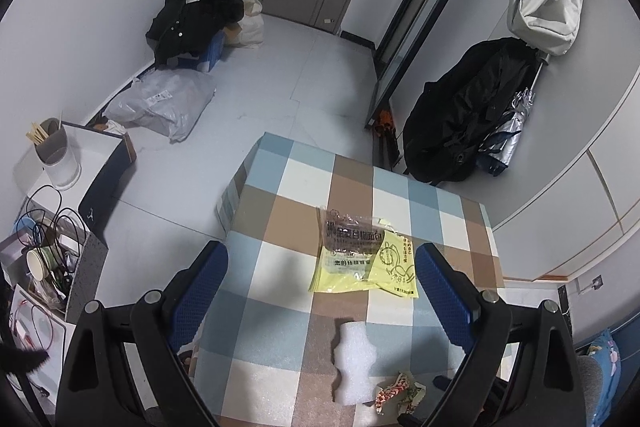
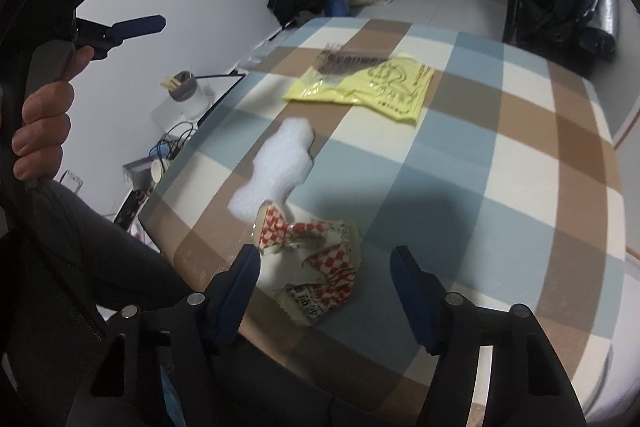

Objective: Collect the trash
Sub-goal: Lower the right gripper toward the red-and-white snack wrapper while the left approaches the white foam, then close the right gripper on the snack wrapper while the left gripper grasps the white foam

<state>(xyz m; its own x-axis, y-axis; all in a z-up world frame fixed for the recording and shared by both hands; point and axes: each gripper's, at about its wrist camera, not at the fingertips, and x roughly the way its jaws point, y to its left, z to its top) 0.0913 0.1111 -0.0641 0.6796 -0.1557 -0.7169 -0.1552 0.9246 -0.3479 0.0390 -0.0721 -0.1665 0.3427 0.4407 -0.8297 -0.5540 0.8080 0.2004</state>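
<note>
Fingers of our right gripper (image 2: pixel 324 261) stand partly open and straddle the red-checked wrapper (image 2: pixel 310 251), which lies between them; we cannot tell whether the left pad brushes its crumpled end. We judge the wrapper light, crinkly and easily crushed, so a pinch across its bunched middle should hold it. Just beyond the wrapper lies the white foam piece (image 2: pixel 276 163), soft and springy by our guess. Farther past the wrapper, on the checked tablecloth (image 2: pixel 500 155), rests the yellow plastic bag (image 2: pixel 360 87), limp and slippery. Our left gripper (image 1: pixel 320 275) hovers wide open and empty above the cloth, beyond the wrapper.
</note>
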